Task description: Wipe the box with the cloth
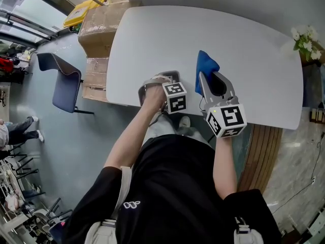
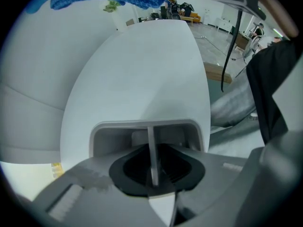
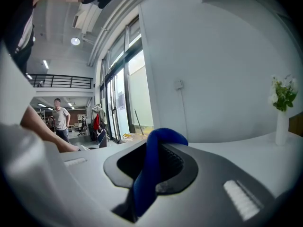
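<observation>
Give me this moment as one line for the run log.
left hand-held gripper: open, astride grey box divider | right hand-held gripper: shut on blue cloth | cloth not touching box

- Left gripper (image 2: 152, 169) points straight down, jaws slightly apart; left forearm (image 1: 129, 141) reaches forward.
- Right gripper (image 1: 209, 81) lies near level, jaws clamped on the cloth (image 1: 205, 65).

cloth (image 1: 206, 65): blue | box (image 2: 118, 137): lt grey | table (image 1: 254, 55): white | marker cubes (image 1: 175, 96): blk/wht squares | chair (image 1: 66, 88): navy

Black T-shirt (image 1: 177, 187), grey trousers (image 1: 162, 128); grey left hand-held gripper (image 2: 152, 171), right hand-held gripper (image 1: 207, 78).
</observation>
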A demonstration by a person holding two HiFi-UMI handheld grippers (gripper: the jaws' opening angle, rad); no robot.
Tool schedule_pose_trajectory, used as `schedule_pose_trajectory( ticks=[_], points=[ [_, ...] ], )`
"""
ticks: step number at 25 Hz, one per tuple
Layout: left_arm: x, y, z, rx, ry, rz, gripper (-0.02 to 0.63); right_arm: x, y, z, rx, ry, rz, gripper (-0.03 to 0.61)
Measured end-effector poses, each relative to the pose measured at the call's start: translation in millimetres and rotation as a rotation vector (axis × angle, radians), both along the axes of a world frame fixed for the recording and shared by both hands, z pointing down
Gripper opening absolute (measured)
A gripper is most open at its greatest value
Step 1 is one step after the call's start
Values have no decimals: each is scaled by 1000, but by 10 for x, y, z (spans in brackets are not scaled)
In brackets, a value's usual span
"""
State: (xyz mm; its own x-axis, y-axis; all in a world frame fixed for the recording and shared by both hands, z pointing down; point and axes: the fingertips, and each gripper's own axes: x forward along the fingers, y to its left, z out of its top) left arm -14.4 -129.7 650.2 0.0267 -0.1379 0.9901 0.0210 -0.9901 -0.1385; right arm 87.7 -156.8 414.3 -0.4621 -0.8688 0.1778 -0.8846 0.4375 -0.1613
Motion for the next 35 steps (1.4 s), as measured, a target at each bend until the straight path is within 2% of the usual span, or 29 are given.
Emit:
schedule_pose_trajectory(
  ticks=[8, 11, 15, 21, 25, 30, 35],
  points=[
    [-26, 50, -75, -23, 87, -8, 57, 20, -17, -19, 2, 1, 2, 55],
    [-38, 41, -176, -6, 160, -22, 52, 33, -22, -13, 2, 0, 3, 55],
    [16, 40, -436, -17, 344, -102, 52, 27, -20, -4, 2, 1, -6, 55],
    [75, -79, -1045, 23, 638, -231, 52, 13, -53, -81, 19, 1, -17, 55],
    [-11, -148, -1335, 77, 750, -287, 52, -15, -72, -152, 34, 4, -25, 55],
    [1, -159, -1623, 108, 888, -299, 52, -60, -88, -218, 47, 11, -38, 55],
    [61, -161, -1944, 75, 1078, -318, 52, -127, -87, -403, 93, 37, -105, 55]
  ],
)
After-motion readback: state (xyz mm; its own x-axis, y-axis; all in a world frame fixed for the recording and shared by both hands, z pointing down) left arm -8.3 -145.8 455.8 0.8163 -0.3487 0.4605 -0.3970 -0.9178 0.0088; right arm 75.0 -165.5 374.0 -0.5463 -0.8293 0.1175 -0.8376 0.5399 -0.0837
